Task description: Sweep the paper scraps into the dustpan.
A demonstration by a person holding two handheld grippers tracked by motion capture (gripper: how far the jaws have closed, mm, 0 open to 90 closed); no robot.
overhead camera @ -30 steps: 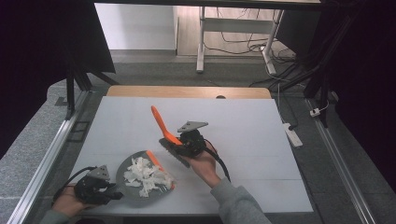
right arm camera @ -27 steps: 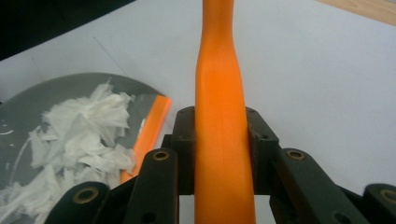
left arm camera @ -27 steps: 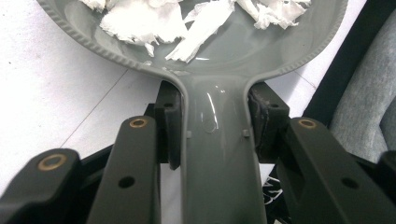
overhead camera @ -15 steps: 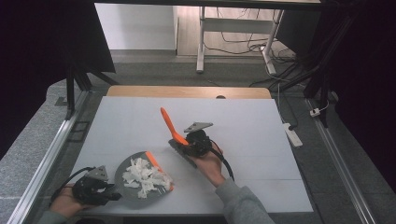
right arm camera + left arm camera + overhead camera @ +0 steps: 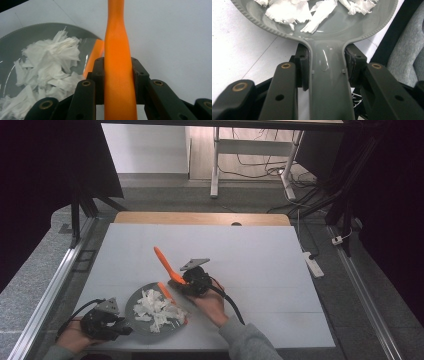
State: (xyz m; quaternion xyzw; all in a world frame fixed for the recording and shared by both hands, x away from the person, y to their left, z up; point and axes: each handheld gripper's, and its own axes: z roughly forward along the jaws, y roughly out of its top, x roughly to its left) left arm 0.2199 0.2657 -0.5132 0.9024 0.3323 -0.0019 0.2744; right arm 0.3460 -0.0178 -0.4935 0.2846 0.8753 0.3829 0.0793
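- Since the earlier frame, my right gripper (image 5: 186,279) has drifted a little toward the far right of the tabletop (image 5: 260,255), carrying its orange tool; my left gripper (image 5: 112,326) has barely shifted.
- At the near left edge, the left gripper's jaws are clamped on the handle (image 5: 329,85) of the grey pan (image 5: 134,301), one pad on each side.
- That pan rests on the tabletop and holds a heap of torn white paper (image 5: 157,309), with a second orange piece (image 5: 165,291) lying across its far rim.
- Just right of the pan, the right gripper's jaws grip the orange tool (image 5: 119,72), which tilts up and away to the left.
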